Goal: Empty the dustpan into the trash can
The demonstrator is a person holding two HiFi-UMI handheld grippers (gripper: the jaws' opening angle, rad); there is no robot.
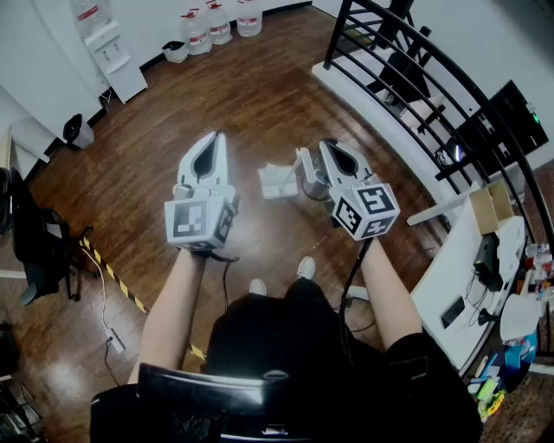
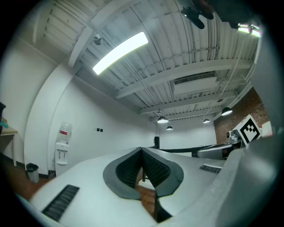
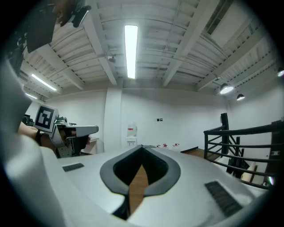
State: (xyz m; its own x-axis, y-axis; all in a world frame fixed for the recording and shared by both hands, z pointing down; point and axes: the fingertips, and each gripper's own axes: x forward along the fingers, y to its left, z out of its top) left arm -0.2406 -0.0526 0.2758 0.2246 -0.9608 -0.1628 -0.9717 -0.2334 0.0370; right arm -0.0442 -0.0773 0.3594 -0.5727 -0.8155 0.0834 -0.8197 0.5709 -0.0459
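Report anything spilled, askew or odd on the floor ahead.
Nothing looks spilled or damaged. A white plastic dustpan sits on the brown wooden floor beside a grey metal trash can, partly hidden behind the right tool.

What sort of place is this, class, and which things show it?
Probably an office or workroom: a water dispenser with spare water bottles, a cluttered desk and a black railing.

Water dispenser [image 1: 115, 62] near water bottles [image 1: 215, 26]; black railing [image 1: 338, 35] right
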